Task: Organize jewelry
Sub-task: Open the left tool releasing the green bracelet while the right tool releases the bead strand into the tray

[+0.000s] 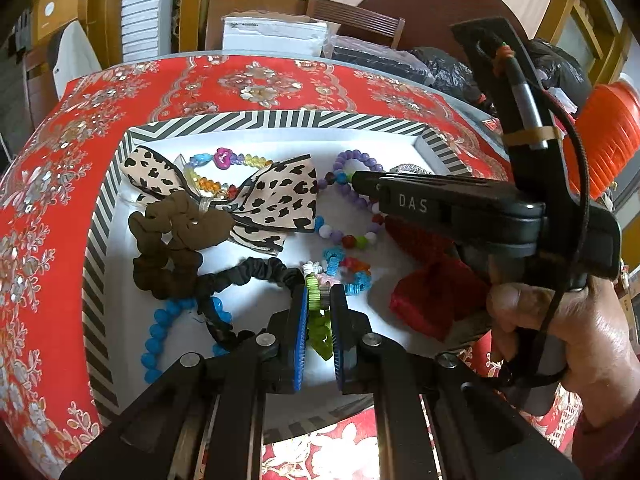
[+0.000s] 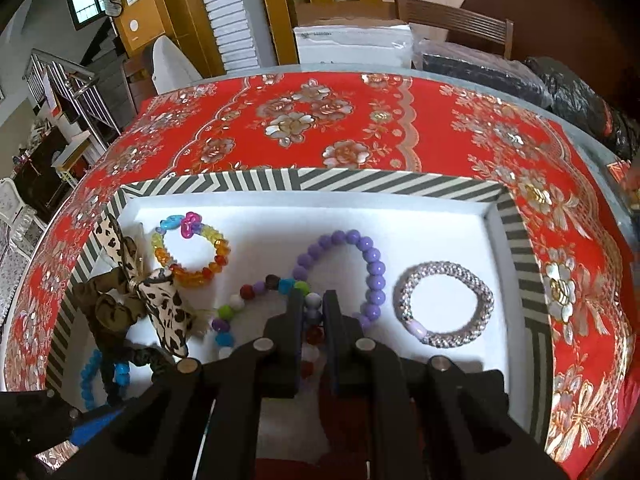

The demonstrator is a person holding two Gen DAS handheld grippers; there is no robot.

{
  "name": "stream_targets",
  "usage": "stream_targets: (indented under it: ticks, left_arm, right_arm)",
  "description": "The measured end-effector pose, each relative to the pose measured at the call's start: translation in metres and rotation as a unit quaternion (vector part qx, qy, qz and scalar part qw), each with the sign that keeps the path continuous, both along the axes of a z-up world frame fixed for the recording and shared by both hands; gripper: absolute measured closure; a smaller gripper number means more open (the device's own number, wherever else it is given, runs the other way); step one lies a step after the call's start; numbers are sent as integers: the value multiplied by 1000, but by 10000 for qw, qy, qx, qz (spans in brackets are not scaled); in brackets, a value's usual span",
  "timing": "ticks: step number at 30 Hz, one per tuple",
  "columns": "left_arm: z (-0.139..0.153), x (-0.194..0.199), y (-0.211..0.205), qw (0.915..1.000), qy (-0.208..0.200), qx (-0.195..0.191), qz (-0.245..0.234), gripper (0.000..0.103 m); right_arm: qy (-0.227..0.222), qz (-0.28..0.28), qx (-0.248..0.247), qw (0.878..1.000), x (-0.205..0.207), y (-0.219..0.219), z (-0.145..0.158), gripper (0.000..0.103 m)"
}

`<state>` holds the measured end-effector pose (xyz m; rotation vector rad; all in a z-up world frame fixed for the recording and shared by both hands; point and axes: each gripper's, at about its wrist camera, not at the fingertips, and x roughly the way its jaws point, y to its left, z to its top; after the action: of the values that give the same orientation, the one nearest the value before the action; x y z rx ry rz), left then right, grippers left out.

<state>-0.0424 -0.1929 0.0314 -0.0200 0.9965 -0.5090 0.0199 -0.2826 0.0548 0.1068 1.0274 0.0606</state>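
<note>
We see the left gripper point(image 1: 320, 300) clamped on a green bracelet point(image 1: 318, 320) near the tray's point(image 1: 96, 248) front edge — the right gripper point(image 2: 313, 304) is pinched on the multicolour bead bracelet point(image 2: 248, 300) mid-tray, between the purple bracelet point(image 2: 372, 264) and the leopard bow point(image 2: 164, 304).

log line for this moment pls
left gripper shut on green bracelet | right gripper shut on multicolour bead bracelet | both over striped tray

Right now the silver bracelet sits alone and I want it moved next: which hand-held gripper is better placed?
Neither is free. Right is nearer the silver bracelet but shut on mixed beads.
</note>
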Motion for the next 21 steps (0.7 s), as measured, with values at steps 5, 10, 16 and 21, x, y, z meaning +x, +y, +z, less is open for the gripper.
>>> stream_targets:
  ticks: [5, 10, 16, 21]
  left_arm:
    - [0, -2, -2, 10000, -29, 67, 5, 93]
    - [0, -3, -2, 9998, -95, 151, 69, 93]
    - [2, -7, -2, 9995, -155, 242, 163, 77]
    - [8, -13, -2, 9990, -242, 293, 233, 72]
  right_arm:
    - [-60, 211, 29, 9998, 1, 12, 3, 93]
    - [-25, 223, 13, 9997, -4, 13, 6, 81]
    - [-239, 11, 98, 9997, -29, -2, 24, 58]
    - [-483, -120, -41, 9988, -53, -12, 39, 52]
